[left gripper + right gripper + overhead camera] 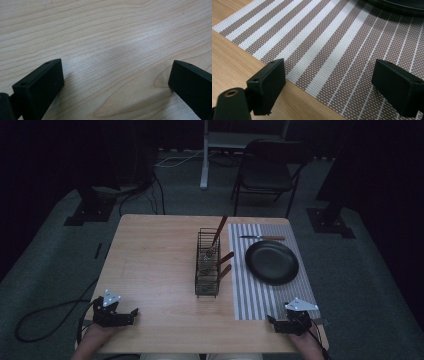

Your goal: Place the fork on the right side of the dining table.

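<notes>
While both grippers rest at the near edge of the table (150,260), the things nearest the work sit mid-table: a black wire caddy (207,263) stands upright just left of a striped placemat (250,295). The caddy holds utensils with brown handles (220,227), one leaning up and back, two poking out toward the mat. On the mat lies a black plate (271,262), and beyond the plate a knife (261,238) lies crosswise near the far edge of the mat.

The right gripper (287,324) sits at the mat's near right corner, well apart from the plate. In the right gripper view its jaws stand wide apart with nothing between them, over the mat's edge where stripes meet bare wood, and the plate's dark rim (397,5) shows at the top.

The left gripper (120,315) rests at the near left corner, well apart from the caddy. In the left gripper view its jaws are also spread wide and empty, above plain wood grain (112,50).
</notes>
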